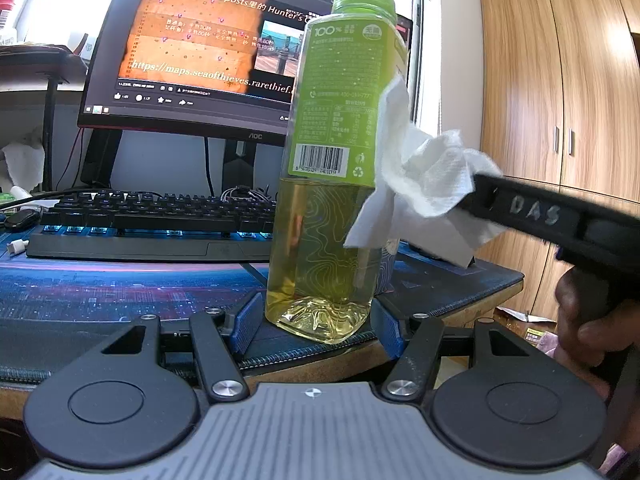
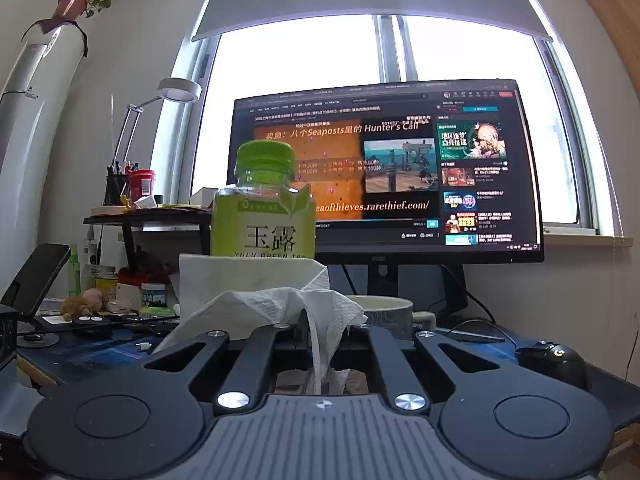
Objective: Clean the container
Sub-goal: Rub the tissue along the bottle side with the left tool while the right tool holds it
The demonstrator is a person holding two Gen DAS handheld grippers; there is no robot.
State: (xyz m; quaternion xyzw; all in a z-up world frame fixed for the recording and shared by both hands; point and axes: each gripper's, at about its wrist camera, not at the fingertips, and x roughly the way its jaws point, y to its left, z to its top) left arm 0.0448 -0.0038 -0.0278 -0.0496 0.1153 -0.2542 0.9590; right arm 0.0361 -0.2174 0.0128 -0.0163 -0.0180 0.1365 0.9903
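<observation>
Green tea bottle (image 1: 332, 184) stands upright at the surface (image 1: 120, 292) edge, gripped low by the left claw (image 1: 316, 326). Right claw (image 2: 320, 334), narrow, pinches a tissue (image 1: 424, 184) against its side. Half full, bottom-heavy; smooth plastic, likely slippery; base hold steadiest.

A room in a home is shown, set up for computer use. A monitor (image 2: 386, 168) with a video on it, a keyboard (image 1: 156, 216) and a mouse (image 2: 554, 362) are placed on the table (image 1: 472, 296). A wooden wardrobe (image 1: 560, 80) and a big window (image 2: 320, 64) are seen too.
</observation>
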